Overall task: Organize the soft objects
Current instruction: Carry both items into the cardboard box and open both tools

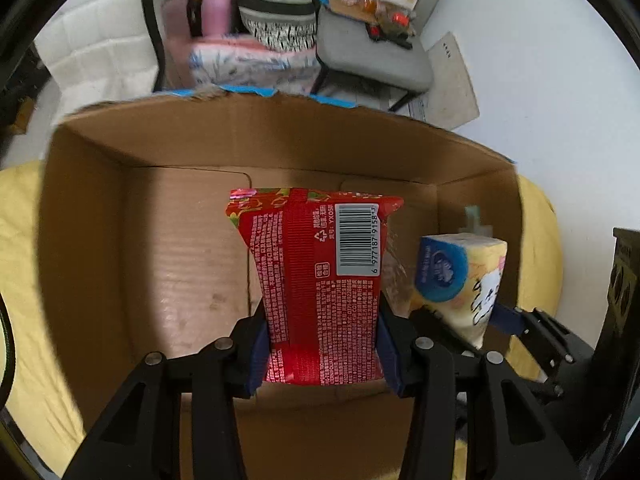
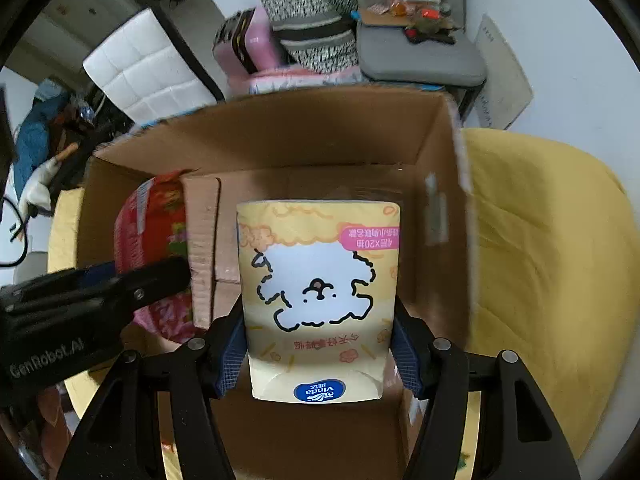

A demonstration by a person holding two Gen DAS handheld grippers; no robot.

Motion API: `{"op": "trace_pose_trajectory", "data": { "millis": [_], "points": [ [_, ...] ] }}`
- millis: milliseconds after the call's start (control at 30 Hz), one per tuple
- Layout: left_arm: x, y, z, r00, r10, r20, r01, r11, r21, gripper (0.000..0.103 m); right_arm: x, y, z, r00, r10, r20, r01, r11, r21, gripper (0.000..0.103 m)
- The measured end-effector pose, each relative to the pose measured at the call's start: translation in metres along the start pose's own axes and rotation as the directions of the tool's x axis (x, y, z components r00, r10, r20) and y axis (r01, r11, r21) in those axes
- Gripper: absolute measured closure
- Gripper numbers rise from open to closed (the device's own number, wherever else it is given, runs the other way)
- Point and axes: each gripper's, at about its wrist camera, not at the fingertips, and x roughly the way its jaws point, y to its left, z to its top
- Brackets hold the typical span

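Observation:
My left gripper (image 1: 322, 344) is shut on a red tissue pack (image 1: 316, 280) with a barcode and holds it over the open cardboard box (image 1: 256, 140). My right gripper (image 2: 318, 354) is shut on a yellow tissue pack (image 2: 318, 280) with a white cartoon dog and holds it over the same box (image 2: 320, 128). In the left wrist view the yellow pack (image 1: 464, 276) hangs to the right of the red one. In the right wrist view the red pack (image 2: 152, 232) and the left gripper's fingers (image 2: 120, 280) show at the left.
The box stands on a yellow cushion (image 2: 540, 240). Behind it are a grey chair (image 1: 372, 52) loaded with small items, a patterned bag (image 1: 276, 8), a pink case (image 1: 216, 4) and a white padded panel (image 2: 148, 68). Inner flaps (image 2: 204, 248) line the box floor.

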Motion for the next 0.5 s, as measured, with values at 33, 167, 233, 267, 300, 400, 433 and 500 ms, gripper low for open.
{"op": "trace_pose_trajectory", "data": {
  "millis": [33,167,233,267,300,400,433,500],
  "points": [
    [0.006,0.001,0.005,1.0,-0.009,-0.015,0.009,1.0,0.004,0.06,0.009,0.001,0.004,1.0,0.001,-0.01,-0.001,1.0,0.001,0.038],
    [0.02,0.002,0.021,0.999,-0.013,-0.036,0.013,1.0,0.015,0.06,0.032,0.005,0.012,0.999,-0.028,-0.036,0.027,0.999,-0.027,0.038],
    [0.023,0.003,0.024,0.999,-0.001,-0.041,0.002,1.0,0.022,0.059,0.036,0.006,0.013,0.998,-0.033,-0.044,0.032,0.999,-0.03,0.038],
    [0.024,0.005,0.026,0.999,0.005,-0.046,-0.005,1.0,0.017,0.059,0.04,0.006,0.012,0.998,-0.038,-0.049,0.037,0.999,-0.028,0.038],
    [0.028,0.008,0.028,0.998,0.017,-0.052,-0.017,1.0,0.006,0.059,0.042,0.006,0.013,0.998,-0.034,-0.053,0.033,0.999,-0.02,0.038],
    [0.033,0.013,0.029,0.996,0.044,-0.071,-0.045,0.999,-0.011,0.058,0.049,0.007,0.014,0.996,-0.06,-0.068,0.059,0.998,-0.02,0.037],
    [0.034,0.014,0.028,0.996,0.053,-0.073,-0.054,0.998,-0.014,0.059,0.051,0.008,0.016,0.996,-0.065,-0.069,0.064,0.998,-0.023,0.037],
    [0.032,0.014,0.025,0.995,0.069,-0.068,-0.069,0.998,-0.011,0.058,0.048,0.011,0.012,0.995,-0.071,-0.068,0.07,0.997,-0.028,0.033]
  ]
}}
